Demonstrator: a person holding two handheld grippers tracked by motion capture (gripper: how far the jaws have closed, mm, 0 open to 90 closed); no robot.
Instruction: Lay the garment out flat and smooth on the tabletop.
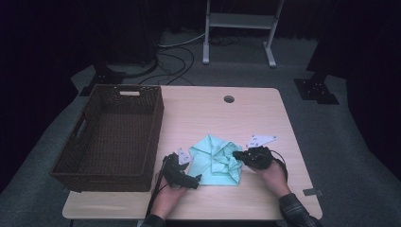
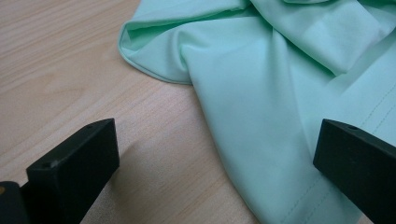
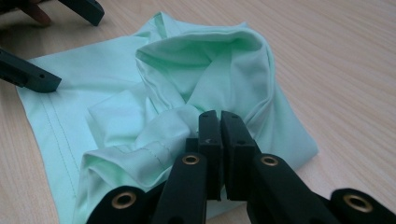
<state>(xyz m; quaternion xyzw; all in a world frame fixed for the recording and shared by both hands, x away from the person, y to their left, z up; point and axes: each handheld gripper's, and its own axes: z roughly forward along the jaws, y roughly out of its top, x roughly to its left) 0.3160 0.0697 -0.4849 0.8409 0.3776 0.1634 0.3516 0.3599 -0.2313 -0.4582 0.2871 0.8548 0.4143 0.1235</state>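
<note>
The crumpled mint-green cloth garment (image 1: 216, 158) lay on the light wooden desk (image 1: 265, 118), just right of the dark woven wicker basket (image 1: 111, 137), probably mid-fold. The right gripper (image 3: 219, 122) had its jaws pressed together, apparently pinching a fold to lift it. The left gripper (image 2: 210, 158) sat with jaws spread wide over the hem, not pinching anything.

The mint cloth (image 2: 289, 93) runs past the left gripper view's top, right and bottom edges; in the right gripper view, closed jaws hide whether fabric is pinched.
</note>
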